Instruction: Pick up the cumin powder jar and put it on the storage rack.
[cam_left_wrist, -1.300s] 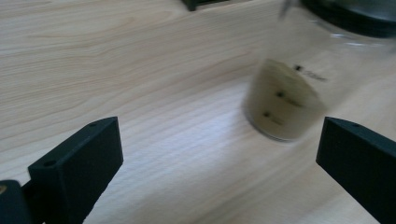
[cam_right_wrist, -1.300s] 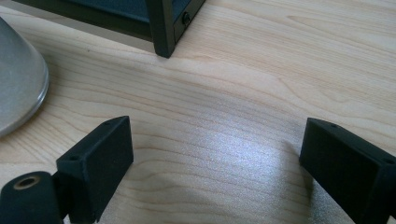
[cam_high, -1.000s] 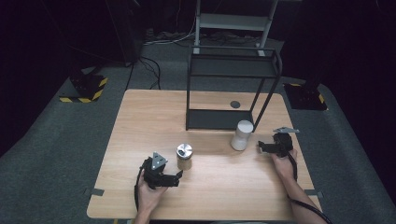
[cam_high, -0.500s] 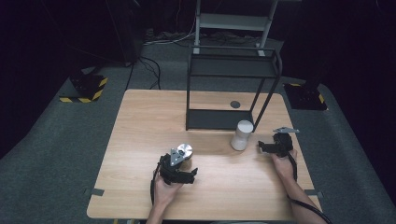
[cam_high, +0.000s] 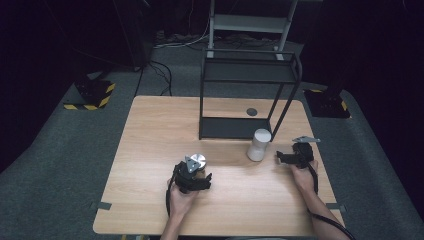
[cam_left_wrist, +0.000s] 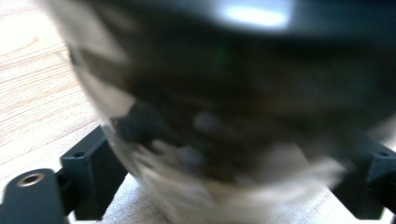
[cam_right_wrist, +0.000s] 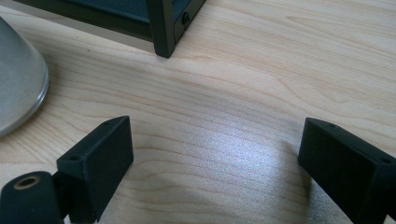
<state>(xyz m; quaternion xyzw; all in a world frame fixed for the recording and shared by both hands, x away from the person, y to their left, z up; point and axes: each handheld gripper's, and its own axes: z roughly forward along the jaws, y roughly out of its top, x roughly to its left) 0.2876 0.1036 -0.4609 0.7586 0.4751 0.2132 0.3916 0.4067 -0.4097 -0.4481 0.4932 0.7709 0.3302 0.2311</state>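
A dark glass jar with a silver lid (cam_high: 196, 161) stands on the wooden table (cam_high: 150, 130), front and centre. My left gripper (cam_high: 195, 173) has it between its jaws; they have just been closing. In the left gripper view the blurred jar (cam_left_wrist: 224, 116) reaches both black pads (cam_left_wrist: 95, 175), so the grip looks made. A white cylinder (cam_high: 259, 145) stands right of centre. My right gripper (cam_high: 280, 157) rests just to its right, open, with bare wood between its fingers (cam_right_wrist: 100, 158). The cylinder's pale side (cam_right_wrist: 18, 84) shows at the left of the right gripper view.
A black two-shelf metal rack (cam_high: 240, 127) stands at the back of the table, its front corner post (cam_right_wrist: 163, 28) just beyond my right gripper. A small dark disc (cam_high: 251, 112) lies under the rack. Grey carpet surrounds the table.
My left gripper has slid right and forward from beside the jar until its jaws are around it. The right gripper and the white cylinder have stayed put.
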